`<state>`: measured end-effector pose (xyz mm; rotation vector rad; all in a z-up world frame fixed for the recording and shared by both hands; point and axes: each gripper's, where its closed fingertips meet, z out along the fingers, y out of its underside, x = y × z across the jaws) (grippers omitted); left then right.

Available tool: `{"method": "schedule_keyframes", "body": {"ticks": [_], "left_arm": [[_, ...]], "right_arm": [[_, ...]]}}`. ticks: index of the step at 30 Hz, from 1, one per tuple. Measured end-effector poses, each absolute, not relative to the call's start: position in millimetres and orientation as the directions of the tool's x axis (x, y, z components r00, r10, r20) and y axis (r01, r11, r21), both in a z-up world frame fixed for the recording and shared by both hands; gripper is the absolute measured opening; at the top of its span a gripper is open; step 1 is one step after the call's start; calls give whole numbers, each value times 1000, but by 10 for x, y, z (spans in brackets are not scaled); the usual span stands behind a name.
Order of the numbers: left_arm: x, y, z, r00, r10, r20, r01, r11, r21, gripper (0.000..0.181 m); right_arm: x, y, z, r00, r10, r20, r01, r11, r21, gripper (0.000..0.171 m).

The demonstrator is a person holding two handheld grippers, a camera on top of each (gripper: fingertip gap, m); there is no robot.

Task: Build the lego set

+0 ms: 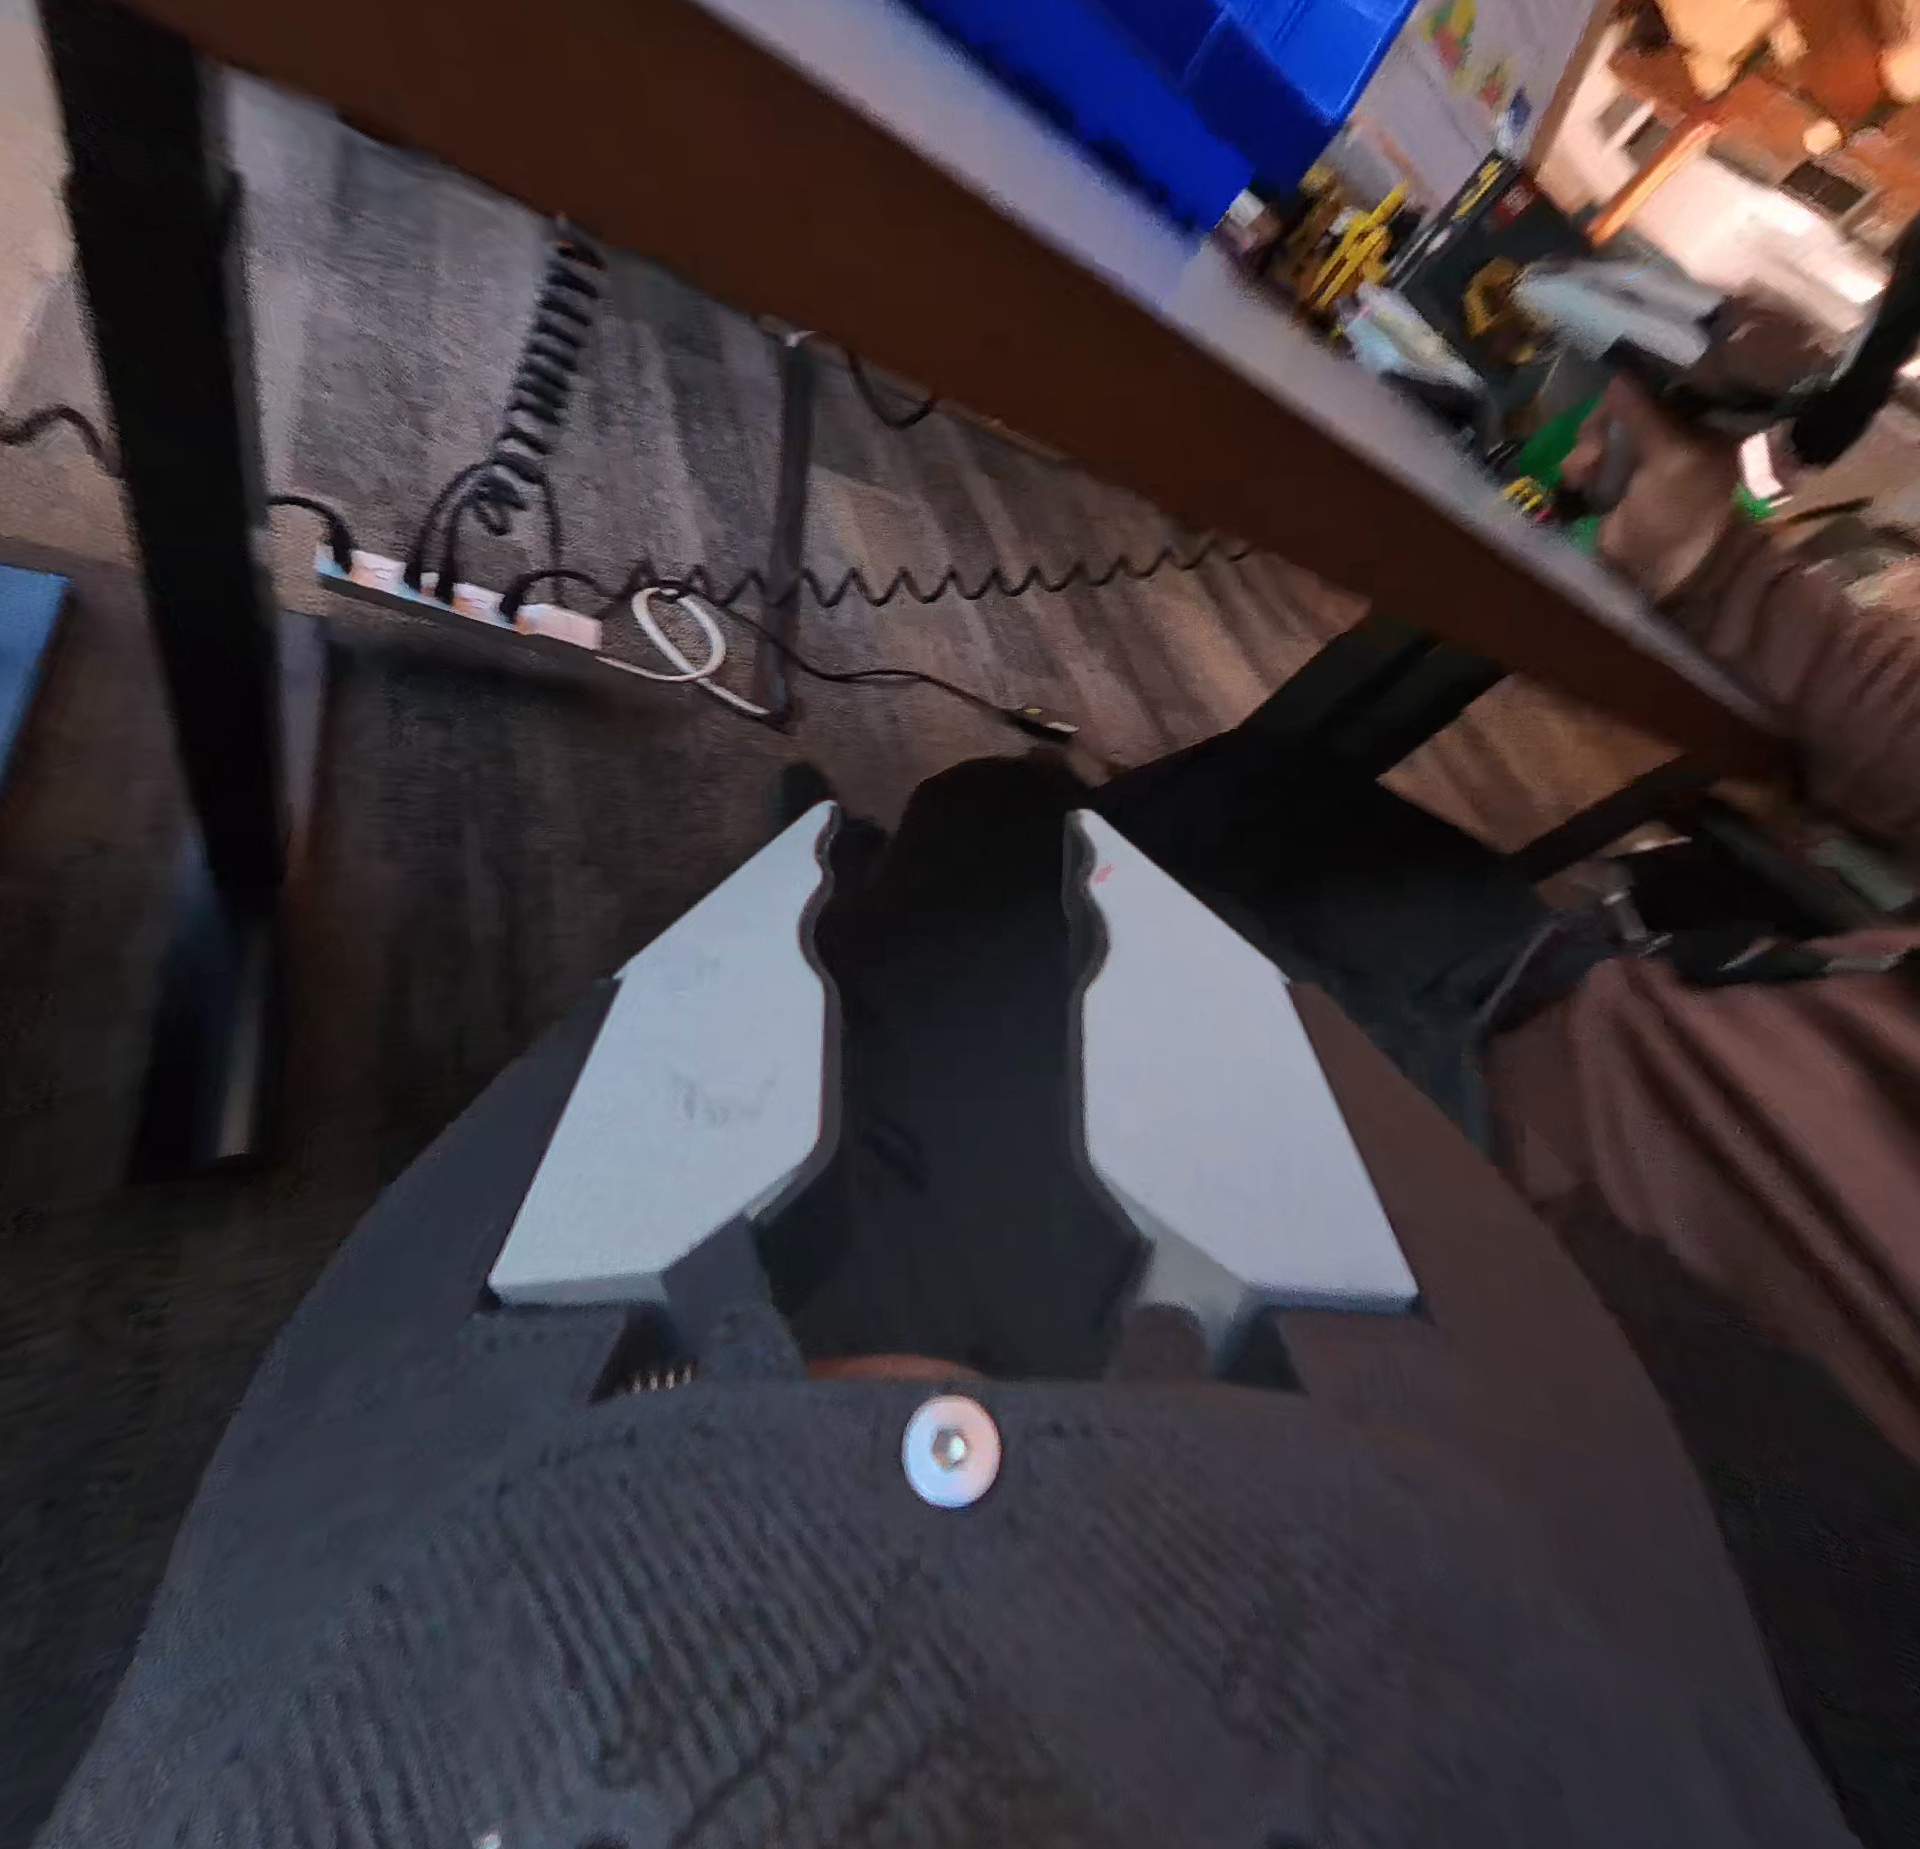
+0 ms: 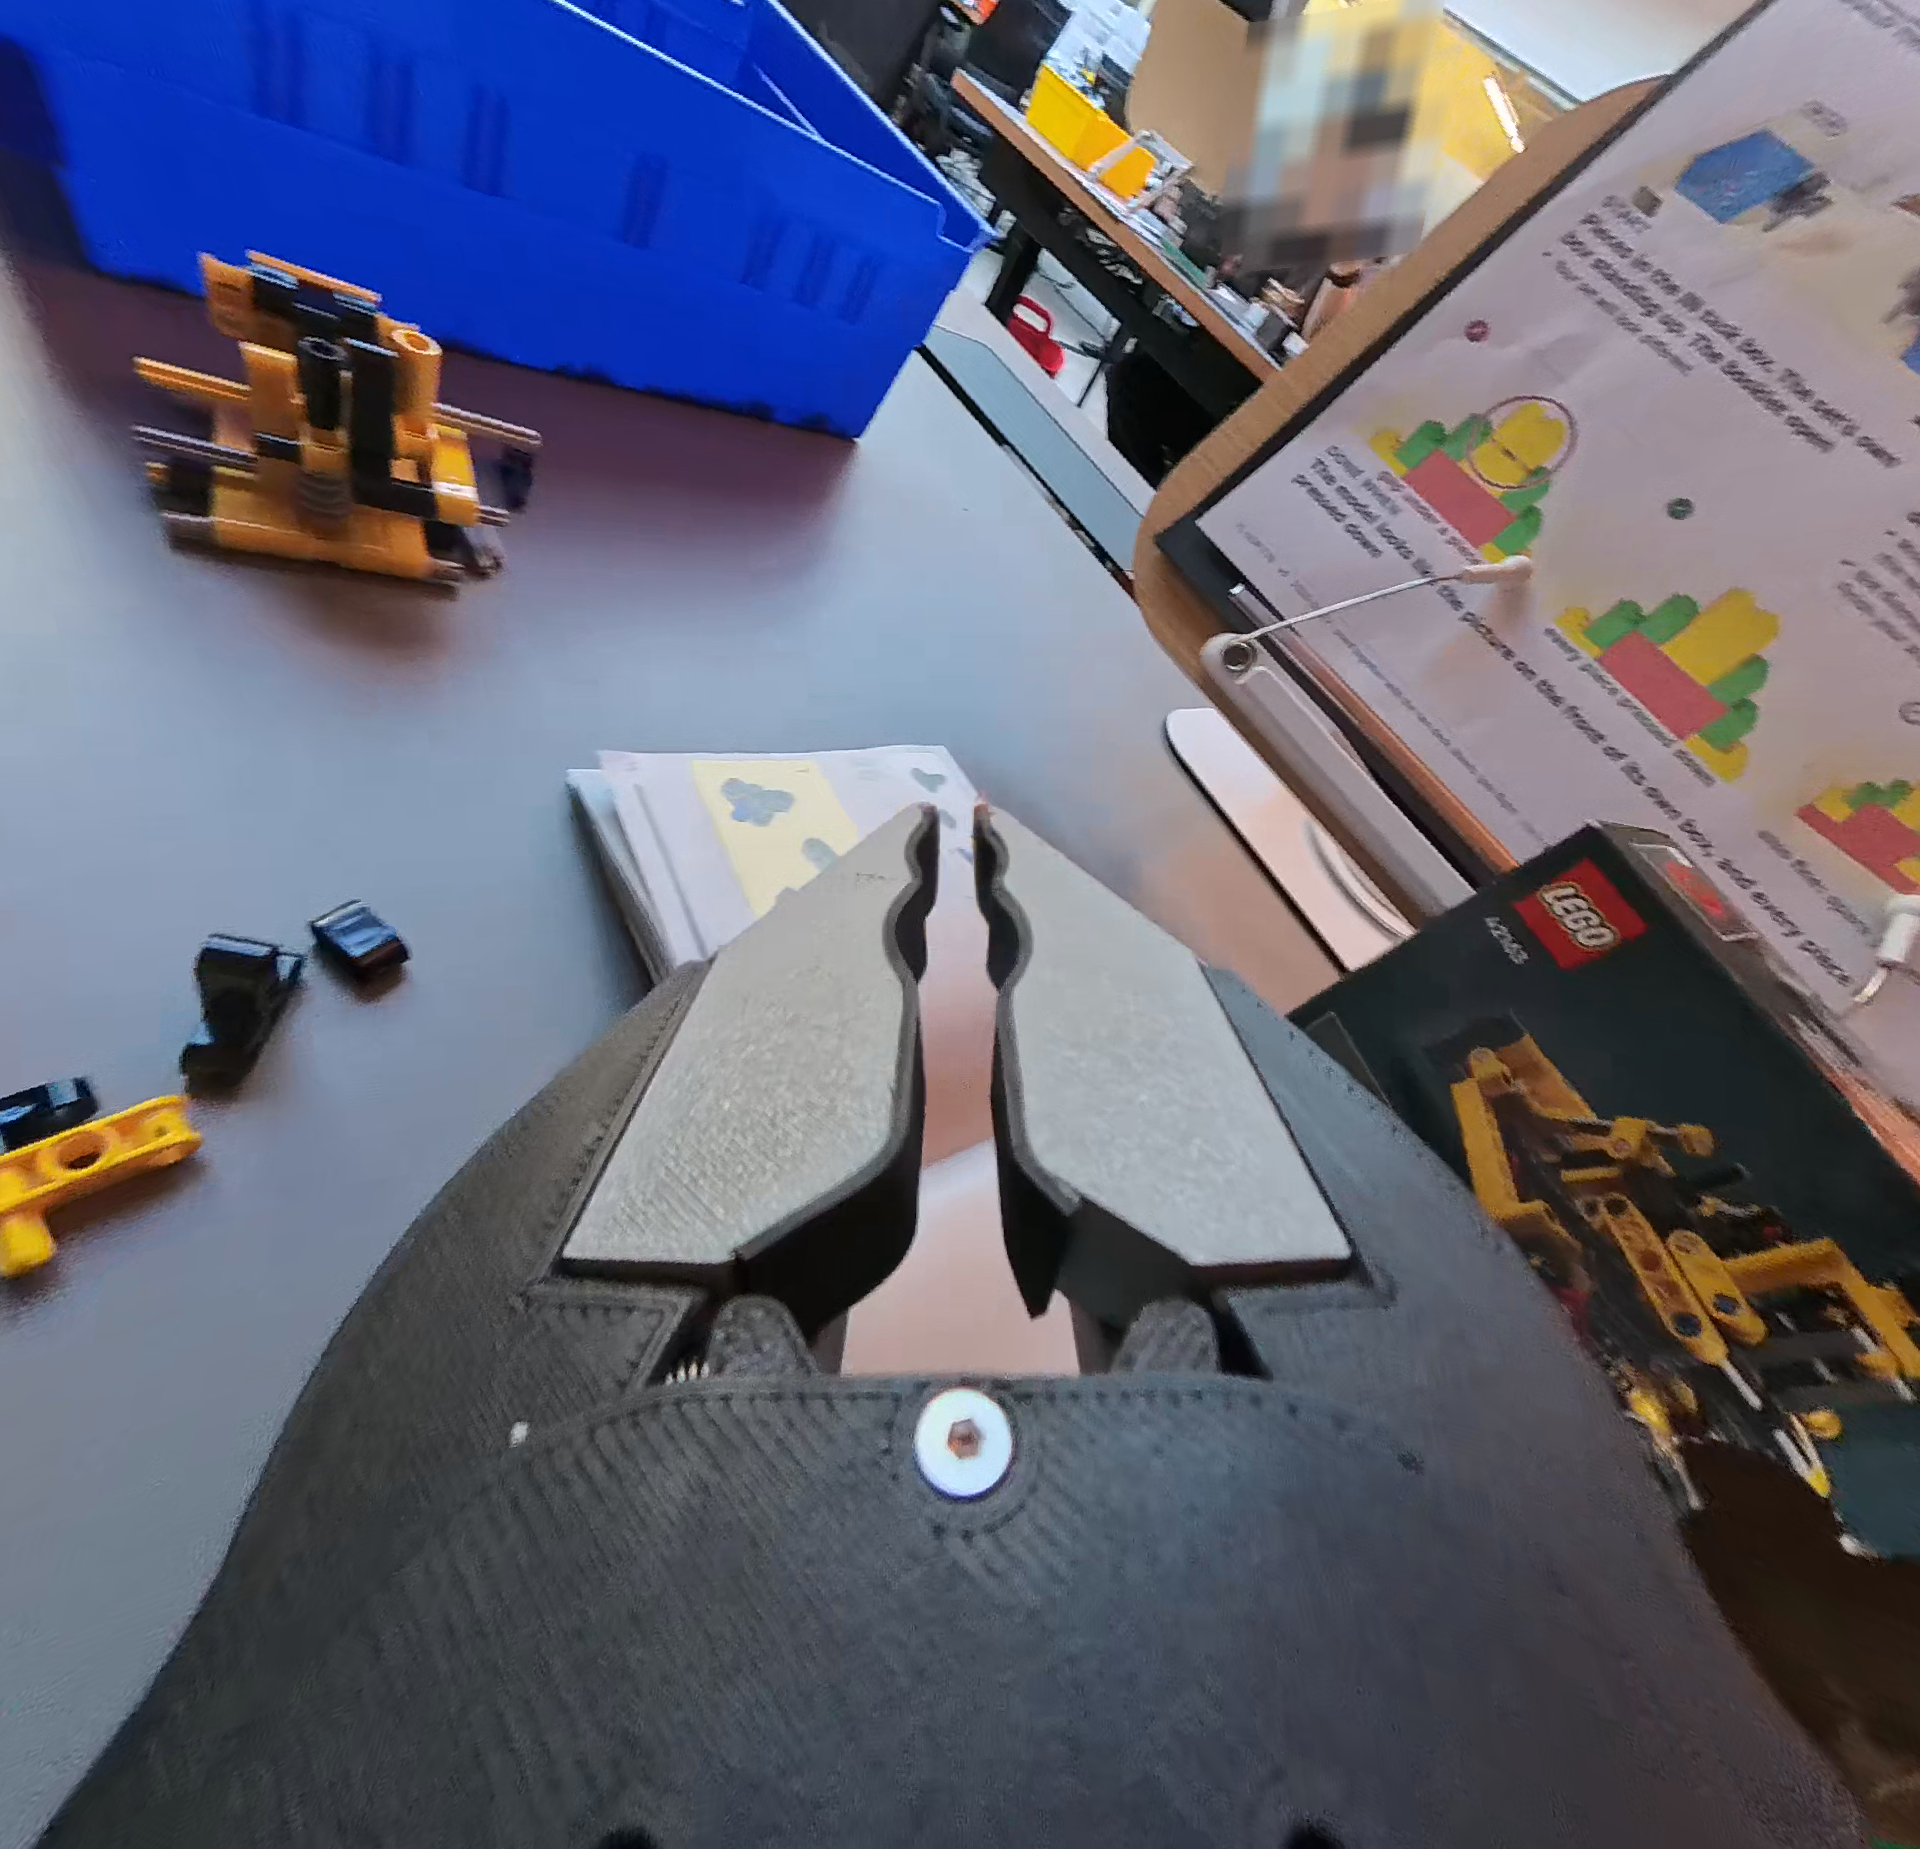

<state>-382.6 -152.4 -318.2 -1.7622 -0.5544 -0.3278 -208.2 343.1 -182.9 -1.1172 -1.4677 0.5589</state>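
Note:
A partly built yellow and black lego model [image 2: 322,438] stands on the dark table [image 2: 727,594] at the far left. Two loose black pieces [image 2: 244,999] [image 2: 358,932] and a yellow beam piece [image 2: 83,1165] lie at the left edge. My right gripper [image 2: 954,814] is shut and empty, its tips over a paper instruction booklet [image 2: 748,833]. My left gripper [image 1: 954,823] is open and empty, held below the table edge [image 1: 935,272] and pointing under the table. The model shows blurred in the left wrist view [image 1: 1340,241].
Blue bins [image 2: 468,189] stand behind the model. The lego box [image 2: 1621,1176] and a tilted screen with pictures of bricks [image 2: 1610,449] are at the right. Under the table are a black leg [image 1: 166,449], a power strip [image 1: 457,594] and cables. A brown sleeve [image 1: 1766,656] rests on the table. Spacing between my two grippers at the tips: around 55 cm.

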Motion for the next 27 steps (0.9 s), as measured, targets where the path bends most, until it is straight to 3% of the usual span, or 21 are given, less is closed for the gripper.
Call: {"method": "schedule_keyframes", "body": {"ticks": [2,8,14,19,27], "left_arm": [[-3887,-1708,-3481,841,260,474,528,-207,-824,43],[-4120,-1887,-4383,657,336,675,745,-151,-649,46],[-4178,-1952,-5133,551,406,729,827,-151,-541,45],[-4158,-1827,-5378,492,407,769,865,-134,-483,43],[-4206,-1608,-5595,519,405,753,853,-179,-491,42]], "right_arm": [[-2090,3524,-1839,147,858,492,351,420,-837,4],[-2083,3772,-1868,261,785,562,443,420,-792,6],[-2020,3971,-1884,345,744,572,495,373,-785,10],[-1967,4098,-1900,399,732,552,514,321,-796,13],[-1918,4201,-1916,441,711,548,534,282,-797,17]]}}
